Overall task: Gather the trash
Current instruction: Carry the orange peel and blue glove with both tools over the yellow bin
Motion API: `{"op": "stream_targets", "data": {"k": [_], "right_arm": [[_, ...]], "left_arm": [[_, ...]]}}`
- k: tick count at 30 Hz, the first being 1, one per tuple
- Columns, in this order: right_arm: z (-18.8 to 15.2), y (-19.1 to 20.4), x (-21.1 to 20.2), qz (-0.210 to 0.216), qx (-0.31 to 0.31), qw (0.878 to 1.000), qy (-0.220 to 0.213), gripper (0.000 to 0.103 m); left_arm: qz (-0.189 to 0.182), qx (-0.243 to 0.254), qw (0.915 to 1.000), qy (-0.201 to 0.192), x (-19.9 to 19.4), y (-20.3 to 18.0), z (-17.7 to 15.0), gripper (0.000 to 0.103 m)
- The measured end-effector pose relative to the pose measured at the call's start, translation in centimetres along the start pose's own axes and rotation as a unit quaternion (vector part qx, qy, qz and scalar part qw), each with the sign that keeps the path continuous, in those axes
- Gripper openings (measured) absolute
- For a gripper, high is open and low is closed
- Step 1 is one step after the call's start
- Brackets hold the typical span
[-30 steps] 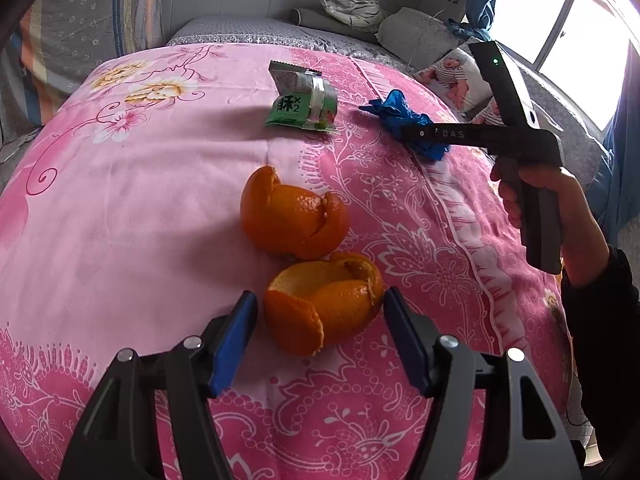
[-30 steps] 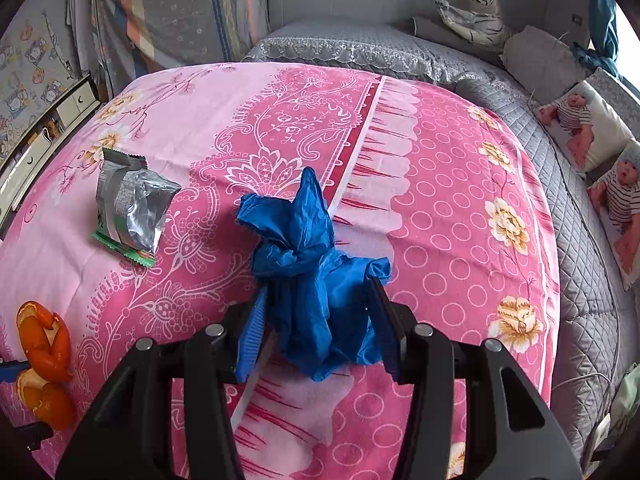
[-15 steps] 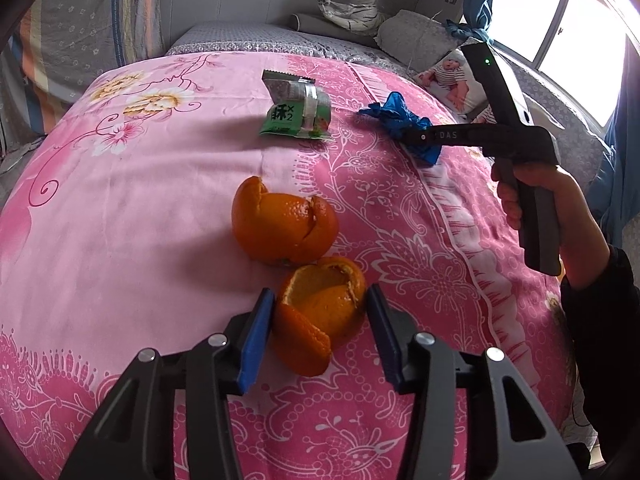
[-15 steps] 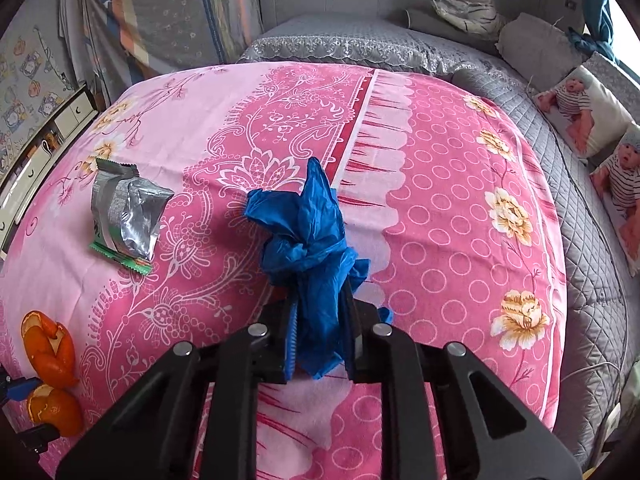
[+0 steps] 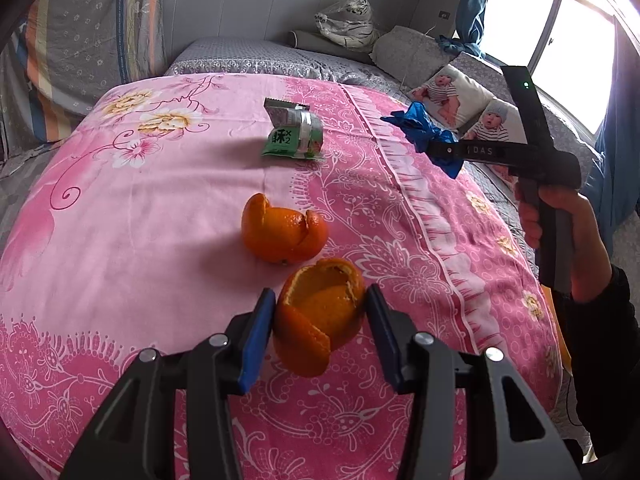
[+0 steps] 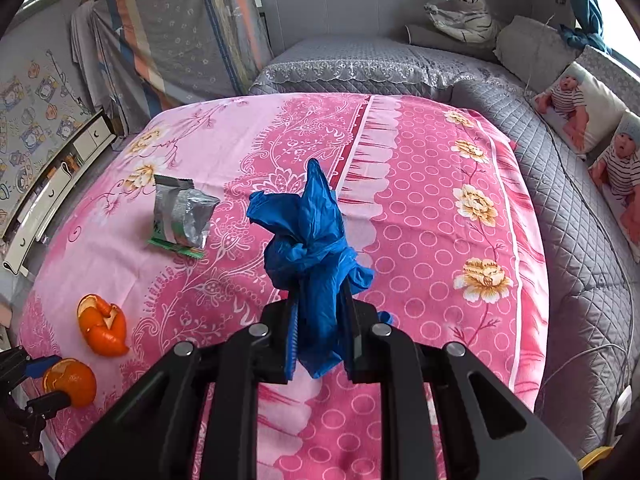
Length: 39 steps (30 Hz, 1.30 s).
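While the orange peel (image 5: 320, 316) sits low-centre on the bed (image 5: 140, 200), pinched by my left gripper (image 5: 320, 332), my right gripper (image 6: 320, 332) clamps the blue glove (image 6: 308, 248). I'd squeeze gently, lift straight, avoiding the second peel (image 5: 284, 236) and wrapper (image 5: 294, 136).

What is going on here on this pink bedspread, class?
A person is collecting trash from a bed with a two-finger tool in each hand. The right tool is shut on a crumpled blue plastic glove, lifted off the pink floral bedspread. The left tool grips a hollow orange peel half. A second orange peel and a silver-green foil snack wrapper lie loose on the bedspread.
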State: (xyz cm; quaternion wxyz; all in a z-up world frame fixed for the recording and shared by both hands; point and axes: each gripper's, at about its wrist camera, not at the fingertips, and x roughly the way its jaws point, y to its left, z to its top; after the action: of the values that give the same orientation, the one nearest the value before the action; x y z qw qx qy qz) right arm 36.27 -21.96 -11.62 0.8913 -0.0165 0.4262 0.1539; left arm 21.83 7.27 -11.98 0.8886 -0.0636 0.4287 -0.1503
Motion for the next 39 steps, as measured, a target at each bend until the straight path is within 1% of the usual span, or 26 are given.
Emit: {"op": "stream_targets", "data": {"k": [7,13,20,27,39], "right_arm": [[-1.9,0.5,-3.8,0.019,0.004,1.000,-0.017,0.016],[-3.2,0.2,-7.6,0.022,0.006,0.999,-0.041,0.016],[-5.0,-0.9,-11.5,0.013,0.009,0.998,-0.063,0.016],[-6.7,-3.5,-14.7,0.002,0.039,0.996,-0.084,0.016],[-10.1,-9.4,-19.2,-0.033,0.092,0.989,-0.111,0.016]], "left_arm": [[0.008,0.012,0.9996,-0.025,-2.1,-1.7,0.2,0.044],[-0.002,0.029,0.9985,-0.047,-3.5,-4.3,0.9,0.044],[-0.023,0.059,0.9961,-0.062,-4.1,-7.9,1.8,0.044],[-0.044,0.085,0.9930,-0.068,-4.1,-11.6,2.7,0.044],[-0.090,0.130,0.9848,-0.071,-3.1,-18.2,3.8,0.044]]}}
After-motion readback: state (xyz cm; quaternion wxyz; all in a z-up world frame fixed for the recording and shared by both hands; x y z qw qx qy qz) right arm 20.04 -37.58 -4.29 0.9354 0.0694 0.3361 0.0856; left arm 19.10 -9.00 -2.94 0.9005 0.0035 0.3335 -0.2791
